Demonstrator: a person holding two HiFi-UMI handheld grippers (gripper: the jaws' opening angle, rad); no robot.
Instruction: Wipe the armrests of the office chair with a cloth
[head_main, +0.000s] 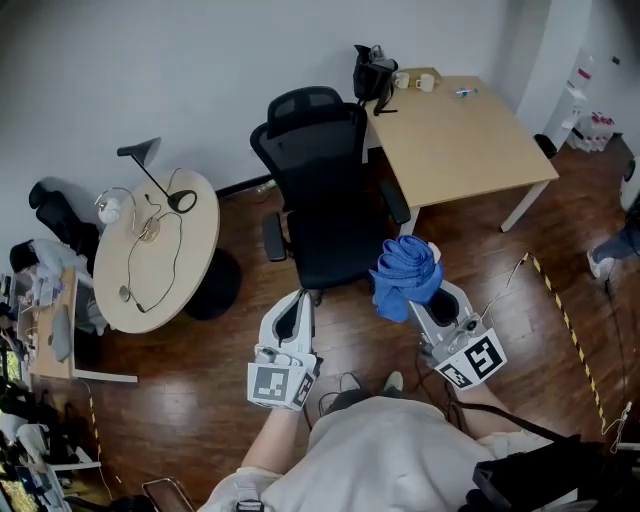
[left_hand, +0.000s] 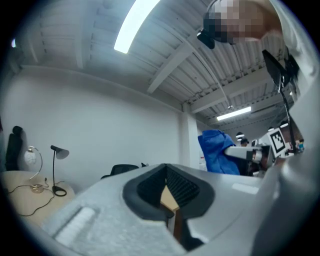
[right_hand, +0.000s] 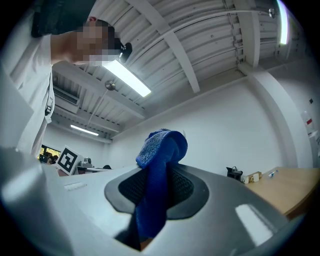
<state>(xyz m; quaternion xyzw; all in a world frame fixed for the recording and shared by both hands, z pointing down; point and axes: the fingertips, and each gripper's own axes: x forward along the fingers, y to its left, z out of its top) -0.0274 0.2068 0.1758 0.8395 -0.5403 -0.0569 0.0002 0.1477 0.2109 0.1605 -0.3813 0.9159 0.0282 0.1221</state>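
The office chair, the left hand-held gripper and the right hand-held gripper are seen from high above, steeply downward, in the head view. Each gripper view is aimed closely along its own jaws, tilted up toward wall and ceiling. The blue cloth is shared by all three views.

Bare wood floor lies open up to the office chair at twelve o'clock. A round table crowds the ten o'clock side; a desk at one o'clock stands just beside that side's armrest.
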